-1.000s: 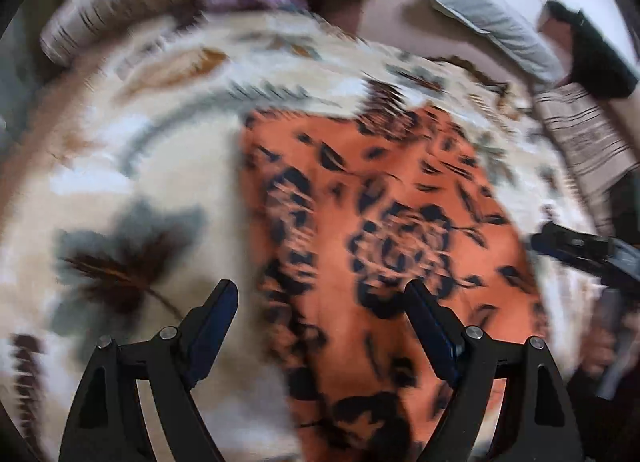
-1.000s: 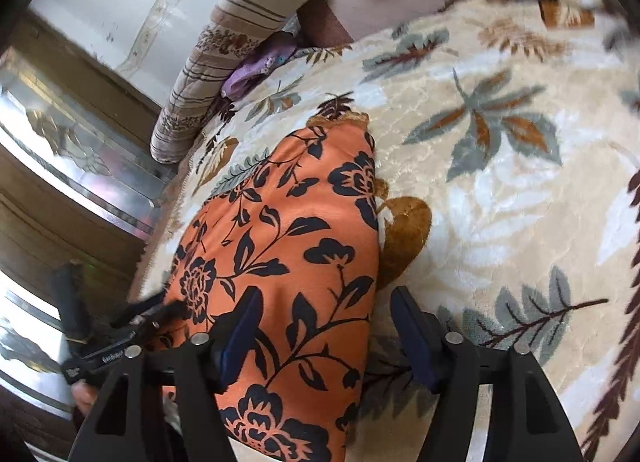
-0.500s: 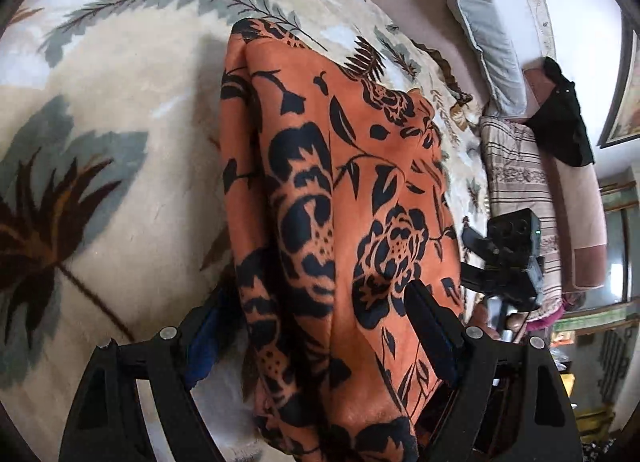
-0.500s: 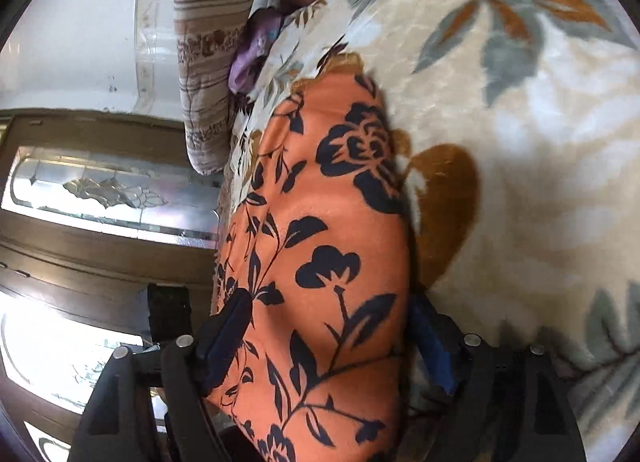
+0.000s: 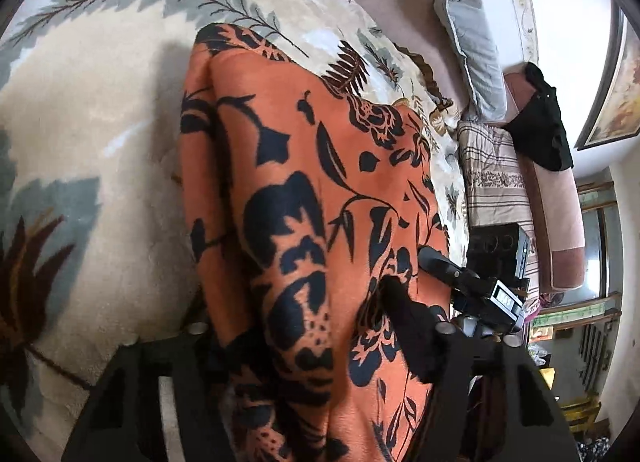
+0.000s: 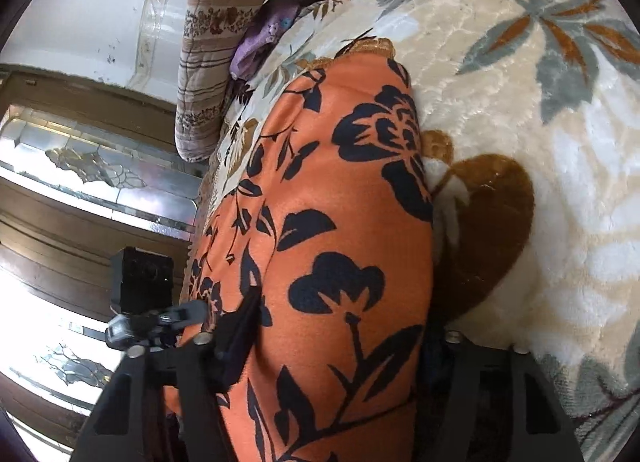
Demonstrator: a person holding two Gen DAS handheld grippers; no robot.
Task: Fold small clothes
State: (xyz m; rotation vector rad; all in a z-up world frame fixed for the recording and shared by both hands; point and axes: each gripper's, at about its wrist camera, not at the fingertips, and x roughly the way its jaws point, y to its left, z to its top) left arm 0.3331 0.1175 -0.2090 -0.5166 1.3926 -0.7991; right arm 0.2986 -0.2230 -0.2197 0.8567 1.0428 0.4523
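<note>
I am reporting from the left side across. In the left wrist view, the cream floral blanket (image 5: 100, 109) is lying at far left, and the orange garment with black flowers (image 5: 320, 201) is draping over it through the middle of the frame. My left gripper (image 5: 308, 326) is reaching around the near end of that garment; the cloth is running between its fingers (image 5: 408, 326) and hiding the left one, so I am reading the jaws as closed in on the fabric with cloth bunched between them. Further right, the right gripper (image 5: 440, 266) is showing at the garment's far edge, touching the cloth. Beyond it, a striped folded quilt (image 5: 492, 177) and a black item (image 5: 544, 121) are lying near the wall.

In the right wrist view, a wooden door with patterned glass (image 6: 92, 181) is filling the left, with the left gripper (image 6: 188, 312) showing beside the garment. My right gripper is straddling the garment's near end, its jaws pinching the cloth. The blanket is continuing to the right.
</note>
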